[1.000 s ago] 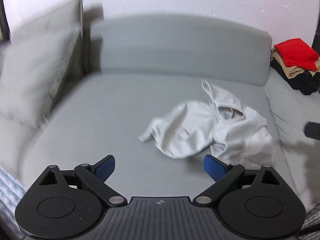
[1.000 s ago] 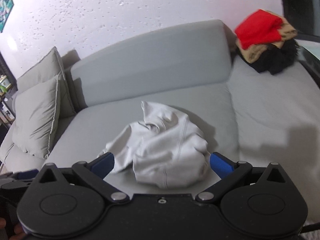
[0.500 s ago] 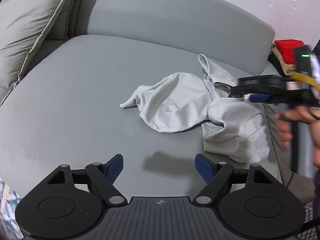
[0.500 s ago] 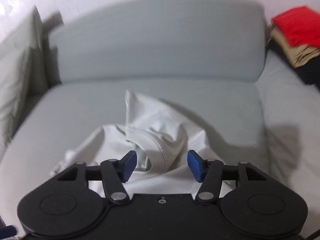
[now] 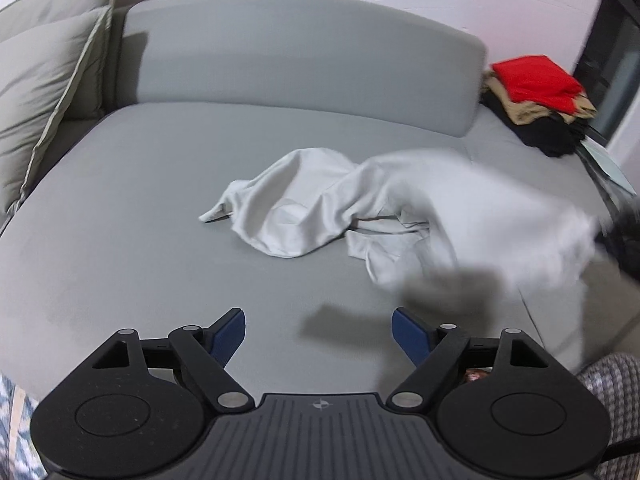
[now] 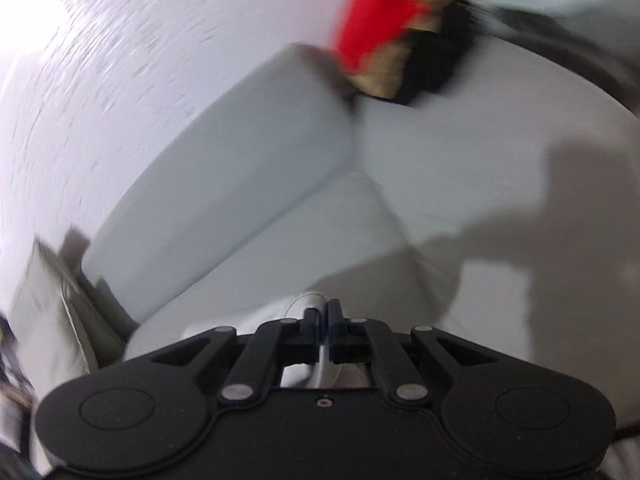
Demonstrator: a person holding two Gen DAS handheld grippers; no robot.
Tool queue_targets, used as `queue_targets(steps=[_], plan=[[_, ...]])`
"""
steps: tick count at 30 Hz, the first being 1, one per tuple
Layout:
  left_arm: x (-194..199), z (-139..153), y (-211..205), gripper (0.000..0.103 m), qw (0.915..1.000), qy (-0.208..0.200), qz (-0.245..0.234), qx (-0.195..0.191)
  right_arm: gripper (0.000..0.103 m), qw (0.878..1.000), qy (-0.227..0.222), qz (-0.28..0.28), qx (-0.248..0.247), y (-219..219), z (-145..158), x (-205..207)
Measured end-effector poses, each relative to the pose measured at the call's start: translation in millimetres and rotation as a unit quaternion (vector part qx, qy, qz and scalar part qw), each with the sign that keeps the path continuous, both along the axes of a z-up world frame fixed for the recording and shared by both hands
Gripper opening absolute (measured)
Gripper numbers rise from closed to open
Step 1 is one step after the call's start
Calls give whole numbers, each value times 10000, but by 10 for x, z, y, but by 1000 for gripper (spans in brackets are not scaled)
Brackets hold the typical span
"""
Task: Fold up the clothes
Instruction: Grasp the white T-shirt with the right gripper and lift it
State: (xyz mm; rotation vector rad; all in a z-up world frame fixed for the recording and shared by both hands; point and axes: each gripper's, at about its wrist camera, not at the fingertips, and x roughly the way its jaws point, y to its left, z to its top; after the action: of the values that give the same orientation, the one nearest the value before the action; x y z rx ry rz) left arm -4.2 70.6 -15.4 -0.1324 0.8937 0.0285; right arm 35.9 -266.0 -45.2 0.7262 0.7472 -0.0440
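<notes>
right gripper [image 6: 322,322] clenched on edge of crumpled pale grey cotton garment [image 5: 320,208], cloth pinched between pads. left gripper [image 5: 318,330] released, nothing between its blue pads [image 5: 228,330]. garment lies ahead of left gripper on grey sofa seat [image 5: 120,208], its right part lifted, blurred. risk: thin pinch slips if pulled fast; loose sleeve drags, bunches, twisting garment before spreading. stack of folded red, tan, black clothes [image 5: 536,96] far right, well apart.
</notes>
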Motion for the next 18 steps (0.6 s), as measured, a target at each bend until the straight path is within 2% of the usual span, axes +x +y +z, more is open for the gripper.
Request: queue_targets(steps=[3, 5, 6, 7, 9, 11, 13, 18], plan=[[-35, -28, -95, 81, 9998, 74, -184, -14, 4, 9978, 664, 2, -32, -180, -211, -555], [-74, -25, -154, 78, 9994, 104, -324, 6, 16, 9932, 1140, 187, -172, -173, -349, -770], [-101, -13, -182, 78, 9991, 111, -402, 31, 24, 9928, 1157, 211, -236, -147, -359, -864], [-128, -1, -209, 78, 9988, 116, -480, 56, 39, 9942, 1005, 237, -315, -114, -322, -955], [-211, 56, -242, 78, 9979, 36, -620, 200, 56, 9955, 672, 358, -569, 4, -204, -1077], [-291, 83, -227, 78, 9971, -38, -673, 347, 58, 9930, 314, 732, -867, 189, -72, -1114], [-351, 88, -197, 79, 9967, -85, -674, 452, 58, 9843, -44, 1411, -1060, 404, -19, -1062], [-415, 26, -87, 79, 9977, -115, -505, 430, 58, 9425, -429, 2835, -1718, 1041, -196, -781]])
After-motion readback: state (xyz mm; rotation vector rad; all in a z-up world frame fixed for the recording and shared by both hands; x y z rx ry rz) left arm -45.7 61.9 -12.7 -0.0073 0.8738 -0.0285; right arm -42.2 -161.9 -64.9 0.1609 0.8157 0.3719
